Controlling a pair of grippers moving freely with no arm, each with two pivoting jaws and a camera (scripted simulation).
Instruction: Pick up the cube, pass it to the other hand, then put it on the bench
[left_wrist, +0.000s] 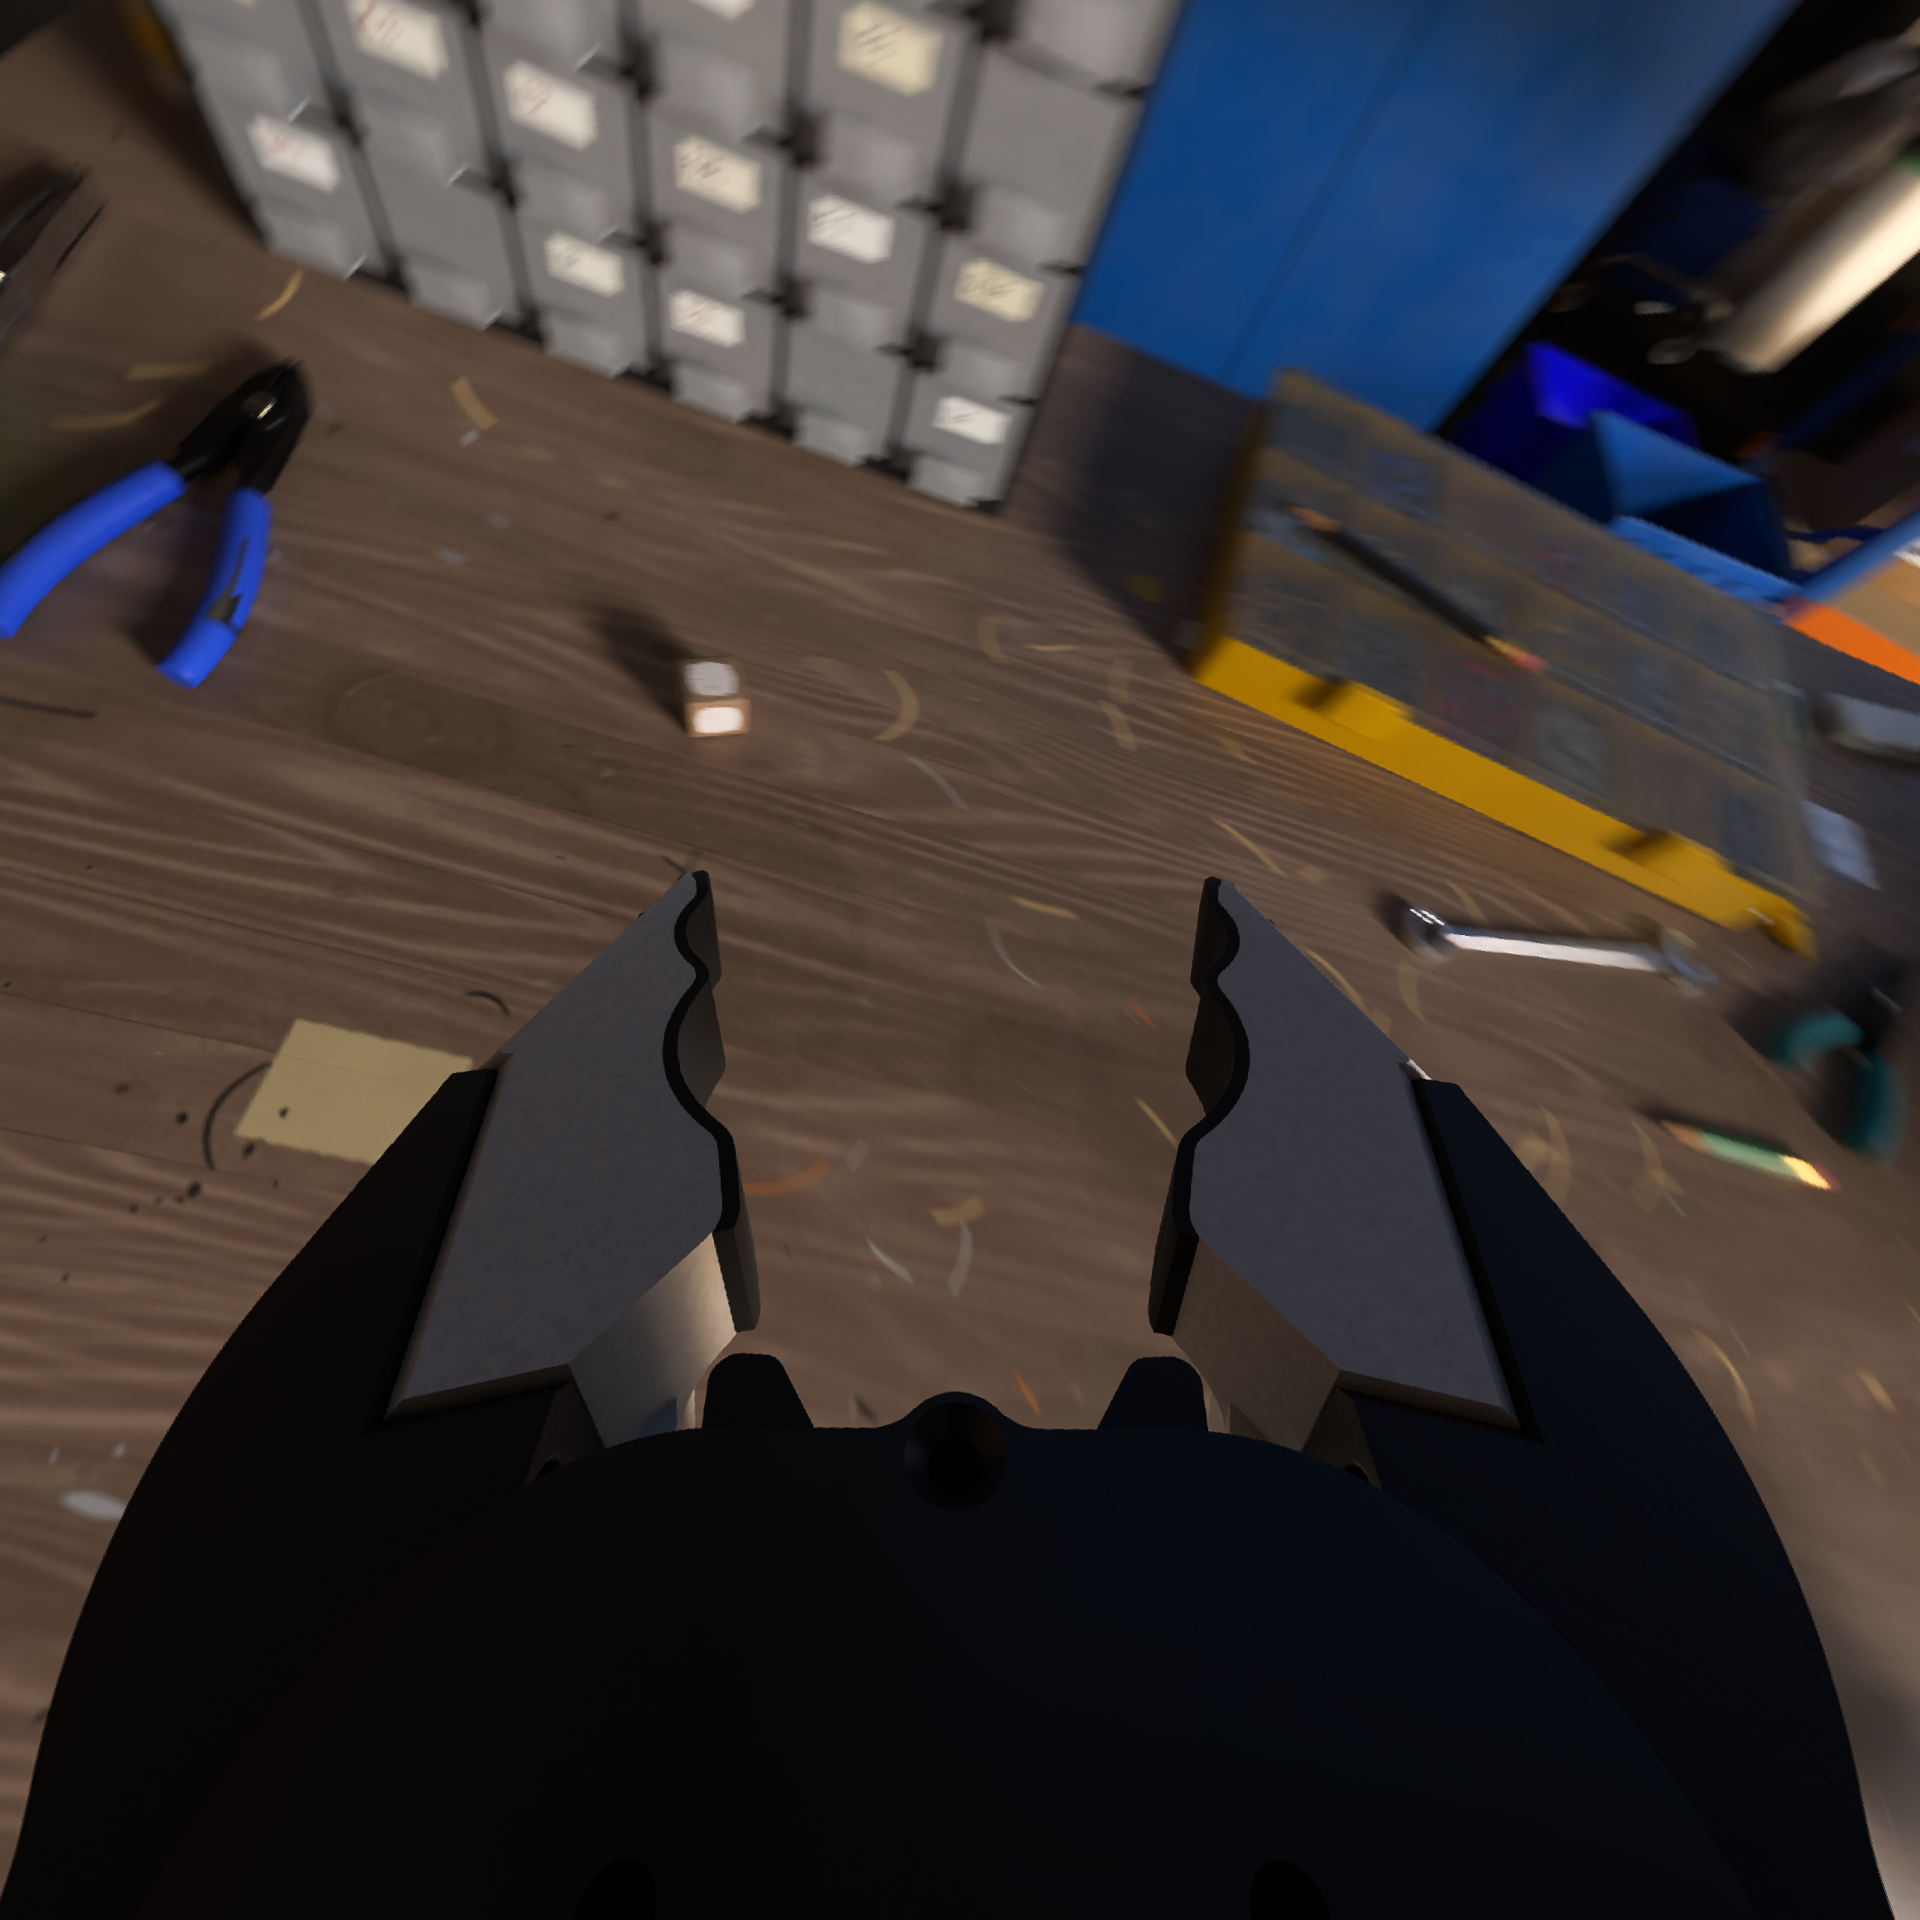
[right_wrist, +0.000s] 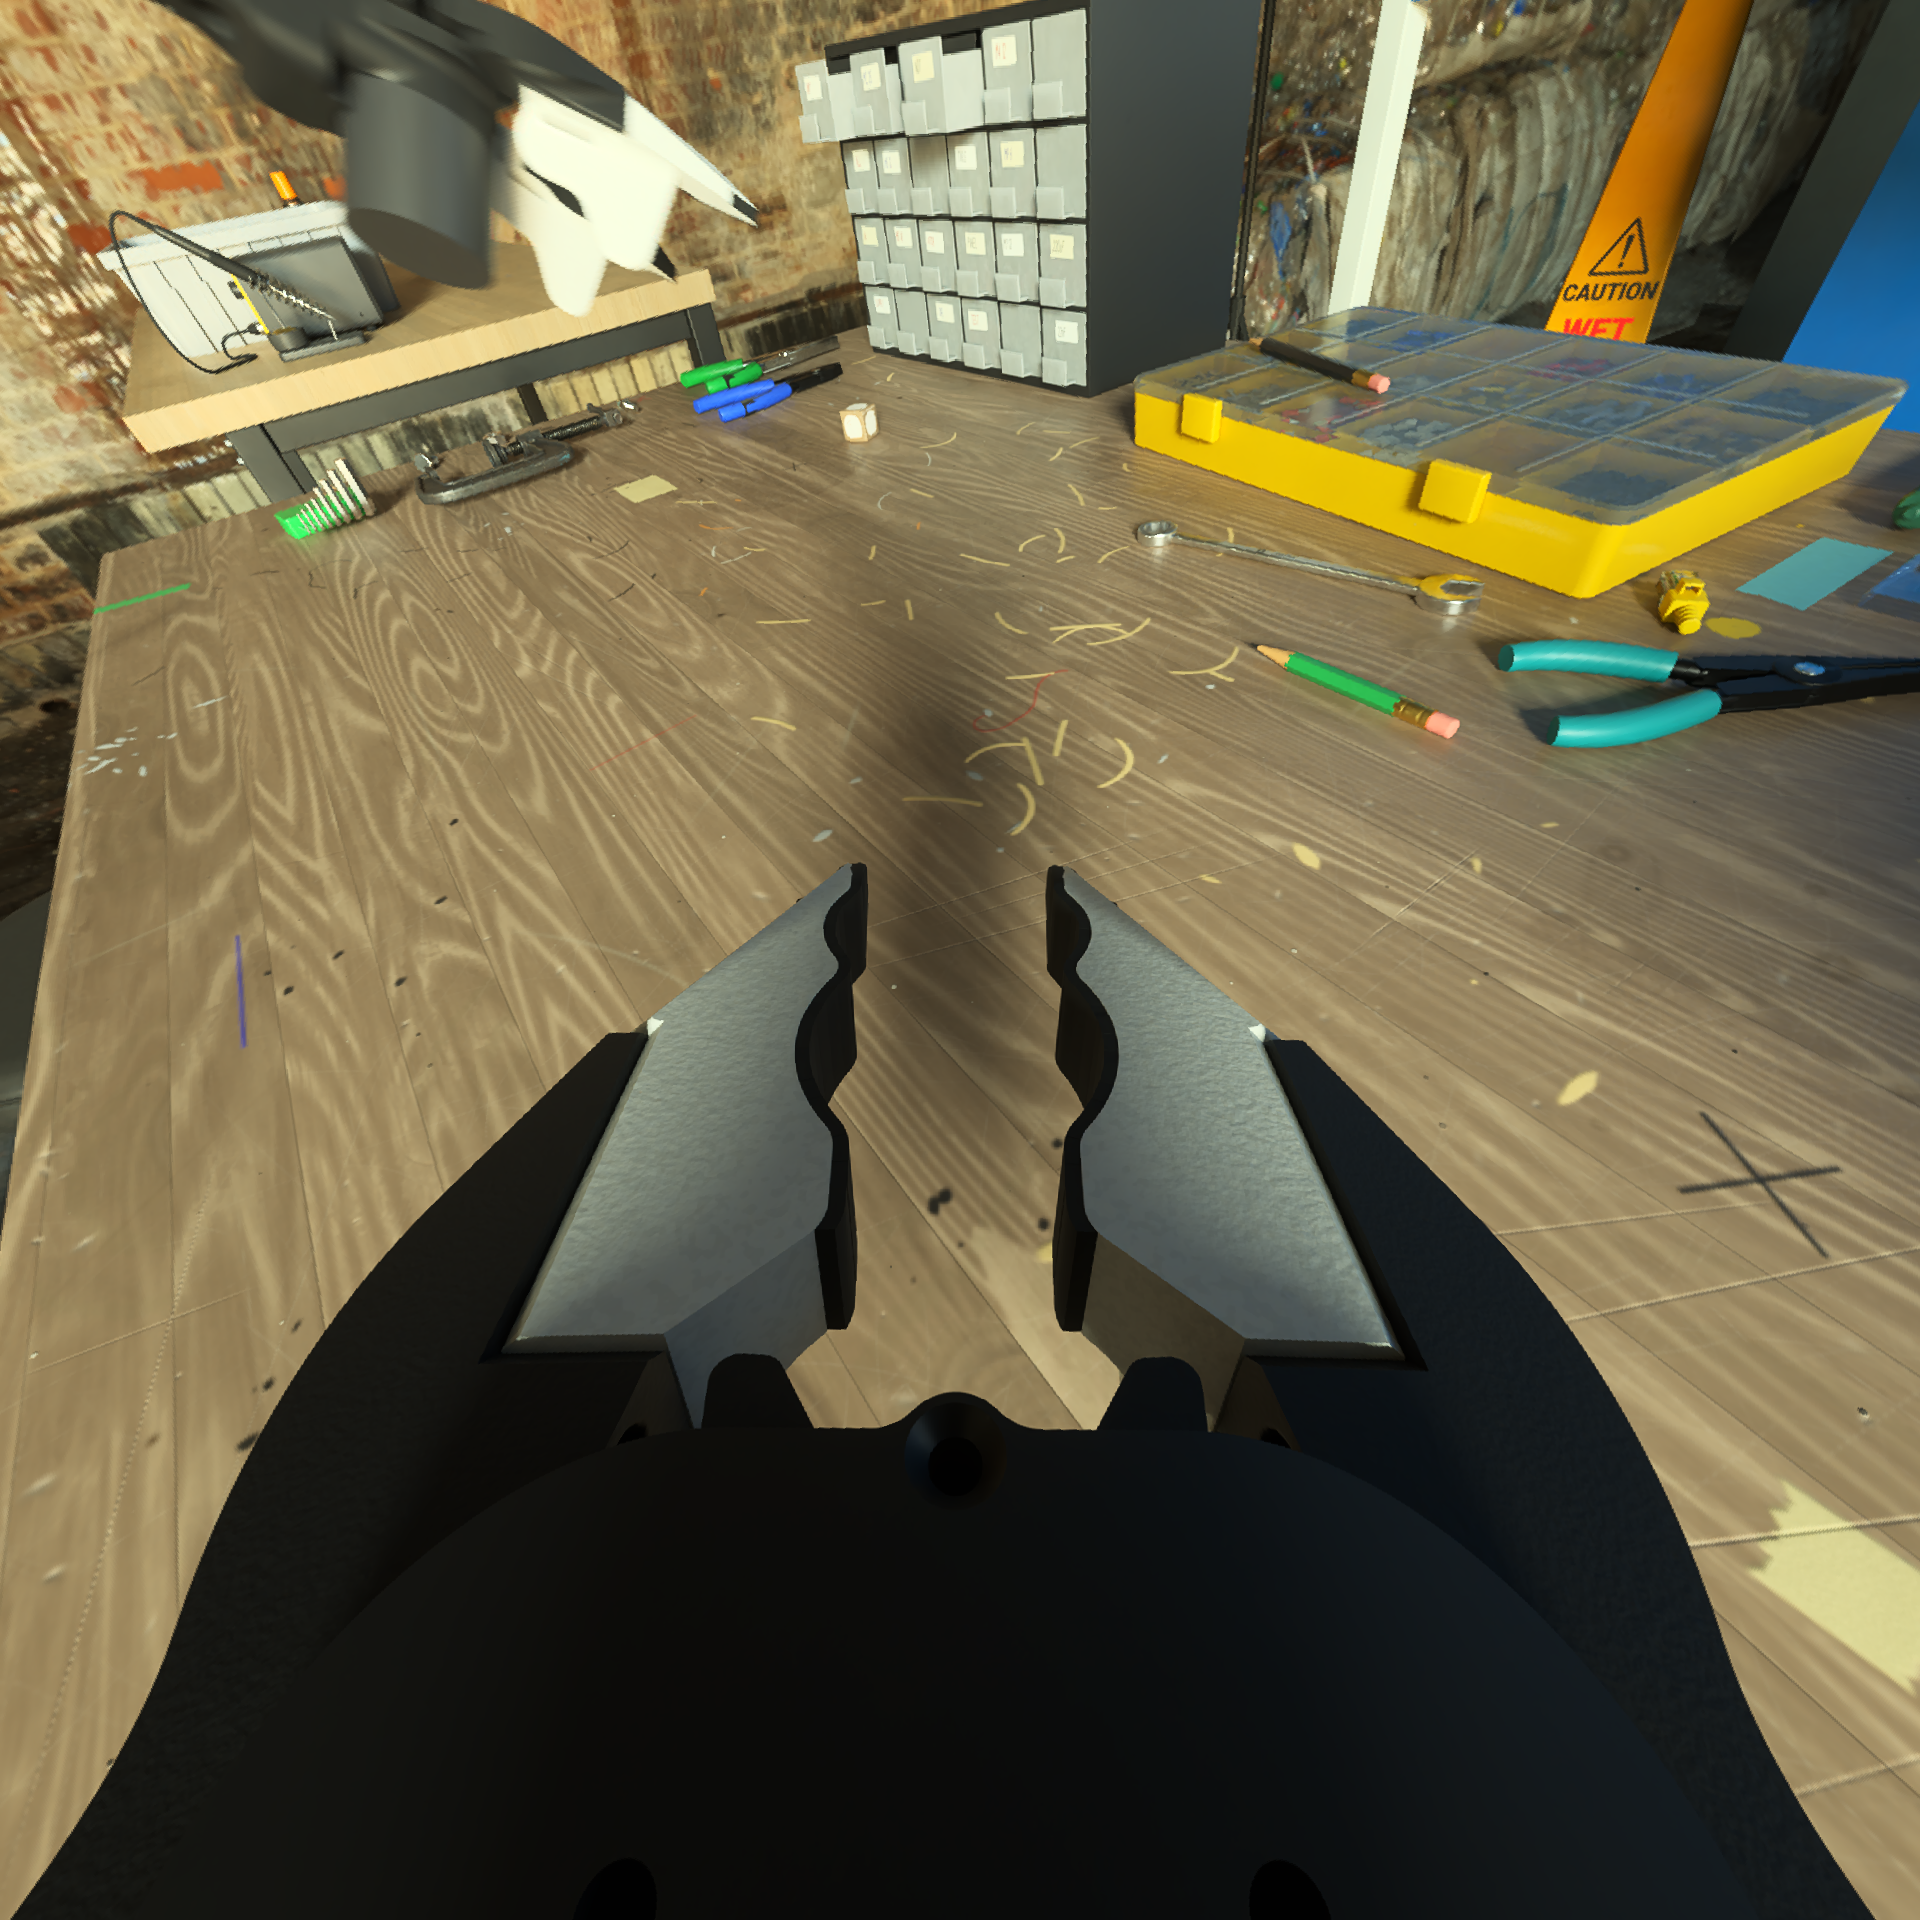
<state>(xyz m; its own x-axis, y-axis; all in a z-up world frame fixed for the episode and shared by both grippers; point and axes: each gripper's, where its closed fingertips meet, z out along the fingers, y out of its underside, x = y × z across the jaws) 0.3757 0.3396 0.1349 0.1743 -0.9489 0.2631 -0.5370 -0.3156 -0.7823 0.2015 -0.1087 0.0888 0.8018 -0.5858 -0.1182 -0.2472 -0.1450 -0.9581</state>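
The cube (left_wrist: 715, 698) sits on the wooden bench (left_wrist: 520, 883) toward its far edge, in front of the grey drawer cabinet (left_wrist: 727, 208) and well apart from both grippers. Blue-handled pliers (left_wrist: 156, 540) lie off to its left, a yellow organiser case (right_wrist: 1507, 447) to its right by the far right corner. The left gripper (left_wrist: 954, 883) hangs above the bench short of the cube — jaws spread wide, nothing between them. The right gripper (right_wrist: 954, 873) is over the near part of the bench, jaws parted more narrowly and empty; a wrench (right_wrist: 1299, 566) and a green pencil (right_wrist: 1351, 688) lie ahead on its right.
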